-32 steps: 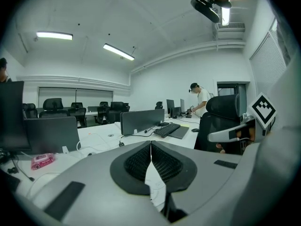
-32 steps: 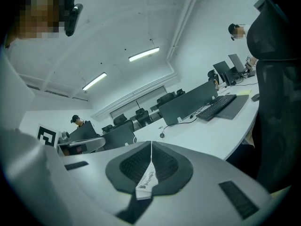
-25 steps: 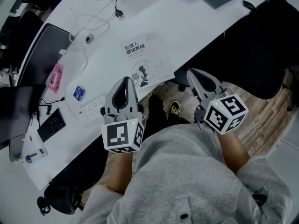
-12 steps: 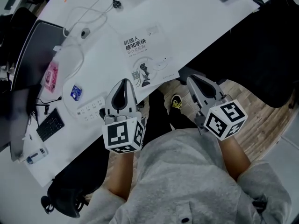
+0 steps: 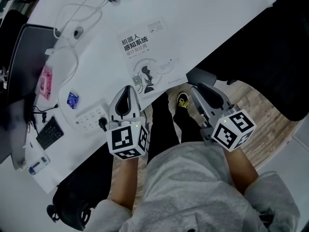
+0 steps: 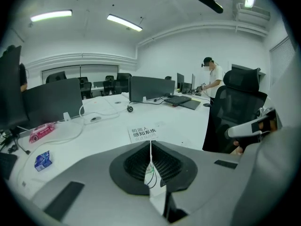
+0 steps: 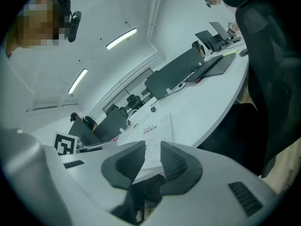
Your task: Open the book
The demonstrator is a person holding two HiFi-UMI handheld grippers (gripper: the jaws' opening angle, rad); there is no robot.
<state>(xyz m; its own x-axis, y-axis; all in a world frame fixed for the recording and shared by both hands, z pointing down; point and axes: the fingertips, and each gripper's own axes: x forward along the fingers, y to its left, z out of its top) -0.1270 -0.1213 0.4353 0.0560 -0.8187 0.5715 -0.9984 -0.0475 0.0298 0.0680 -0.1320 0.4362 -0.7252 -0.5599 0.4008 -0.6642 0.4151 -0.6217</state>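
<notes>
Here the book is lying closed, cover up, on the white table, its near corner reaching the table's edge. The left tongs are hovering just short of that corner with jaws pressed together, gripping nothing. The right tongs are hanging beside the book, off the table's edge, their jaws opening with nothing between them.
</notes>
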